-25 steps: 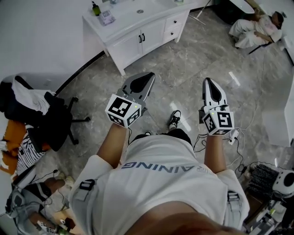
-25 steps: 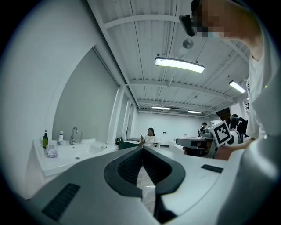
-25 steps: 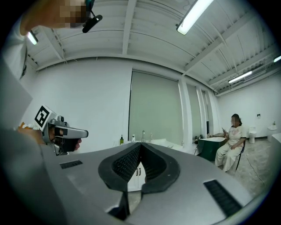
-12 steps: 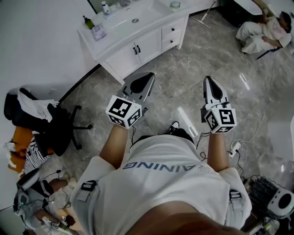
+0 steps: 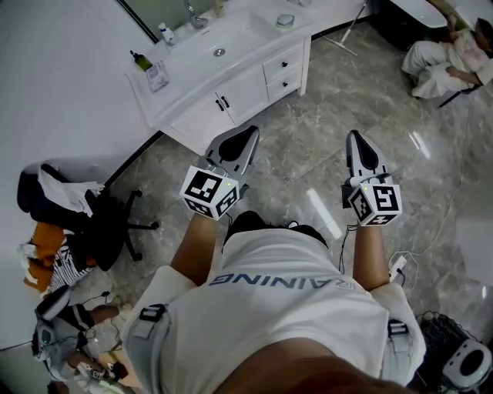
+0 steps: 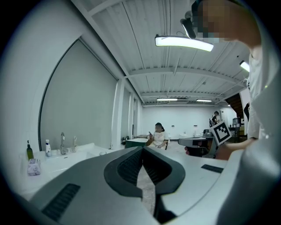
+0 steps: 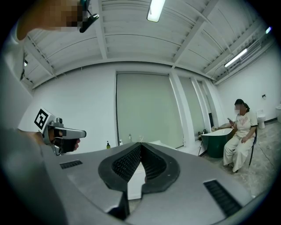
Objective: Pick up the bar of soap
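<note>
Both grippers are held out level in front of the person, over the marble floor. My left gripper (image 5: 248,131) points toward the white vanity (image 5: 192,86) and its jaws meet at the tips with nothing between them (image 6: 142,149). My right gripper (image 5: 355,137) is likewise shut and empty (image 7: 140,145). On the vanity top lie a small pinkish packet (image 5: 158,75) at the left end and a small round dish (image 5: 285,21) at the right end. I cannot tell which, if either, is the bar of soap. Both grippers are well short of the vanity.
The vanity has a sink basin (image 5: 219,48), a faucet (image 5: 192,13), a dark bottle (image 5: 139,60) and a white bottle (image 5: 165,33). An office chair (image 5: 88,215) draped with clothes stands at left. A person (image 5: 451,61) sits at upper right beside a green tub (image 7: 217,140). Cables (image 5: 397,265) lie at right.
The person has walked toward the vanity, which now sits lower and larger in the head view. Both grippers were carried forward with it, still shut and empty.
</note>
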